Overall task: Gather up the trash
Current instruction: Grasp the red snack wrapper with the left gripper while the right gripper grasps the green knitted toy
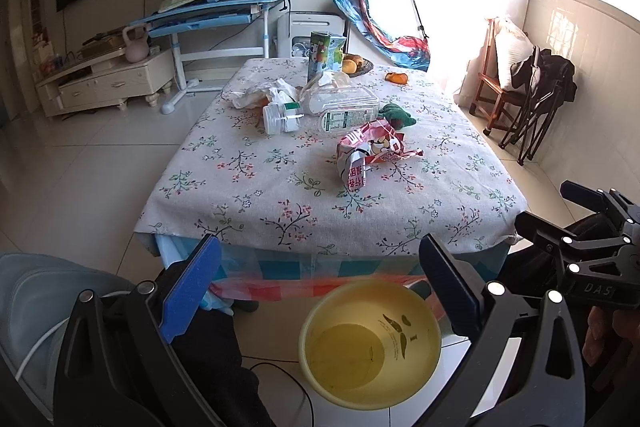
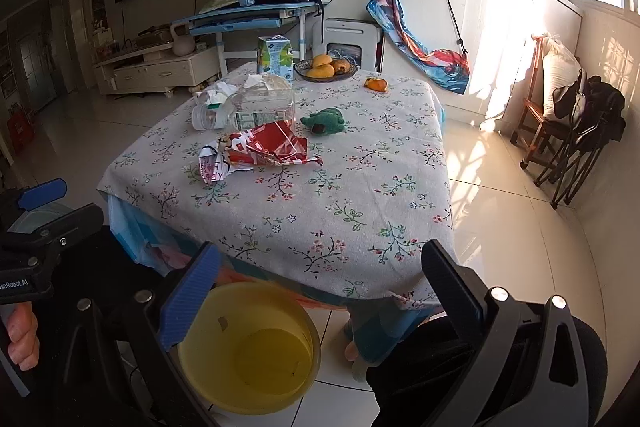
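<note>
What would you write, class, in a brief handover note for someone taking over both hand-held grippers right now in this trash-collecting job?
Left hand-held gripper: open, holding nothing, off the near table edge above the bin.
Right hand-held gripper: open, holding nothing, also short of the table.
Yellow bin: on the floor below the near table edge; appears to hold no trash.
On the table: red crumpled wrapper, clear plastic bottle on its side, crumpled white tissue, orange peel, green carton standing by the fruit bowl, green plush toy.
Done: nothing collected.
Left: all trash; the wrapper is nearest.
</note>
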Demonstrator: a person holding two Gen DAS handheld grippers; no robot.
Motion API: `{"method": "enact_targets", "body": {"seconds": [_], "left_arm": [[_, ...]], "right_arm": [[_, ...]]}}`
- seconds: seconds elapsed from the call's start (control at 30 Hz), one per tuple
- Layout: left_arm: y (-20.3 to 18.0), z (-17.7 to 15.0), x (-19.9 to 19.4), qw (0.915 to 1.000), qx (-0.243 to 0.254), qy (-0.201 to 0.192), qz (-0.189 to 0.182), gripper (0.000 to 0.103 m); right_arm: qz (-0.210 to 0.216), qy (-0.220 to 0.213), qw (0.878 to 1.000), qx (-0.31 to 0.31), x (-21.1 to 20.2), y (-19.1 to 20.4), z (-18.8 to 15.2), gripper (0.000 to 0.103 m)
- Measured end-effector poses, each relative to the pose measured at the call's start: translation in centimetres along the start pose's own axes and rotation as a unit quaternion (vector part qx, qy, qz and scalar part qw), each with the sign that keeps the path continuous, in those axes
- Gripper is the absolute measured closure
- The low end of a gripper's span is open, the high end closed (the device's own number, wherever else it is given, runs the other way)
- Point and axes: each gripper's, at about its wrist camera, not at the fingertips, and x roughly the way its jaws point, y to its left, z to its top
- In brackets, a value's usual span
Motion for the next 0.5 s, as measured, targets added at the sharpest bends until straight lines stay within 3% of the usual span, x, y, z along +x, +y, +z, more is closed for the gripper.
{"method": "enact_targets", "body": {"seconds": [0.1, 0.33, 0.5], "left_arm": [[-0.3, 1.7, 2.3, 1.0000, 0.001, -0.005, 0.002, 0.007], [0.7, 6.9, 9.5, 0.9978, -0.058, 0.017, -0.029, 0.007], [-1.0, 8.1, 15.7, 0.9981, -0.020, 0.054, -0.021, 0.007]], "right_arm": [[-0.002, 0.010, 1.000, 0.000, 1.4, -1.1, 1.3, 0.006], [0.012, 0.034, 0.999, 0.026, 5.7, -4.1, 4.8, 0.006], [0.028, 0.042, 0.998, 0.046, 8.6, -5.1, 7.7, 0.006]]}}
